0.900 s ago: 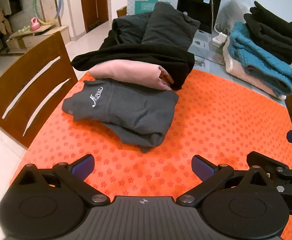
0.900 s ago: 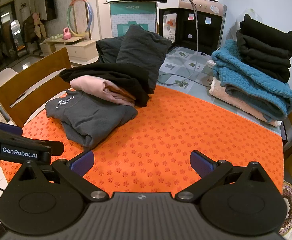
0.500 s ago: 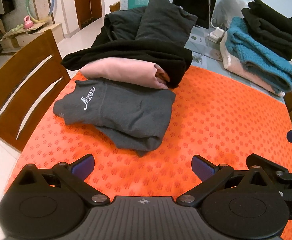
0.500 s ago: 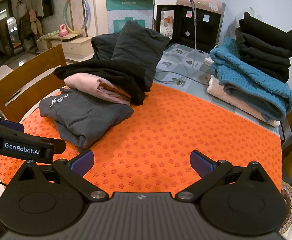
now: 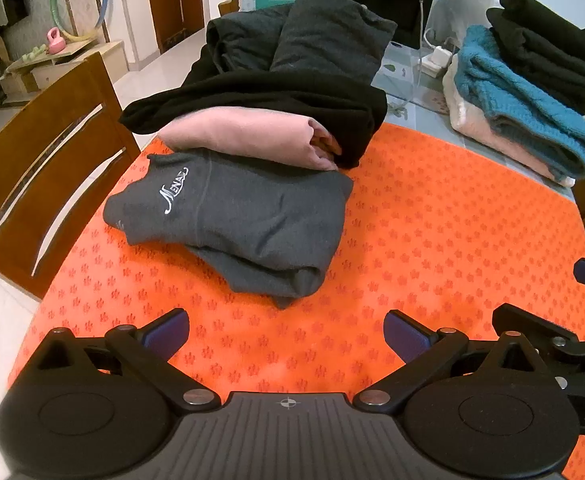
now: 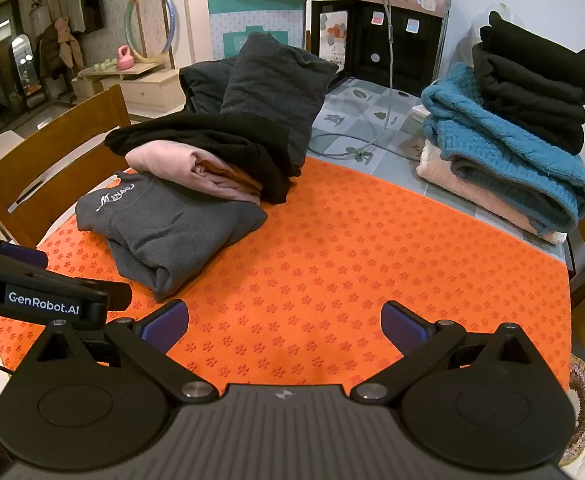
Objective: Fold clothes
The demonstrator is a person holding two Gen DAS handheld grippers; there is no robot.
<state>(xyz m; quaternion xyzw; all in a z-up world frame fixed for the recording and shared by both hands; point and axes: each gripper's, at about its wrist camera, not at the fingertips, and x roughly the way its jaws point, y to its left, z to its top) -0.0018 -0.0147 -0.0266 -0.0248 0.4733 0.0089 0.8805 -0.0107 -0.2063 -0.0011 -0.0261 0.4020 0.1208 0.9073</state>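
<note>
- Orange mat (image 5: 432, 240) patterned with small flowers covers the near part of the tabletop; beyond its far edge lies a tiled-pattern cloth (image 6: 356, 120).
- Wooden chair (image 5: 44, 184) stands against the table's left edge.
- Left gripper (image 5: 286, 334) hovers over the mat's near edge, tongs spread wide, nothing between them; seen from the right wrist, its side reads "GenRobot.AI".
- Folded grey sweatshirt (image 5: 236, 220) lies at the mat's left edge, white script logo on its chest, apparently "Menag"; its long axis runs from the far left corner toward the mat's middle, logo end to the left.
- Pink garment (image 5: 248, 136) rests on the sweatshirt's far edge, with a black garment (image 5: 276, 100) draped over it and dark grey clothes (image 5: 312, 36) piled behind.
- Right gripper (image 6: 284, 322) hovers over the near edge too, tongs spread, empty.
- Teal box (image 6: 256, 20) behind shows upside-down "88 Count".
- Folded stack at the far right corner: cream garment (image 6: 476, 192), teal knit sweater (image 6: 504, 148), black garments (image 6: 536, 88) on top.
</note>
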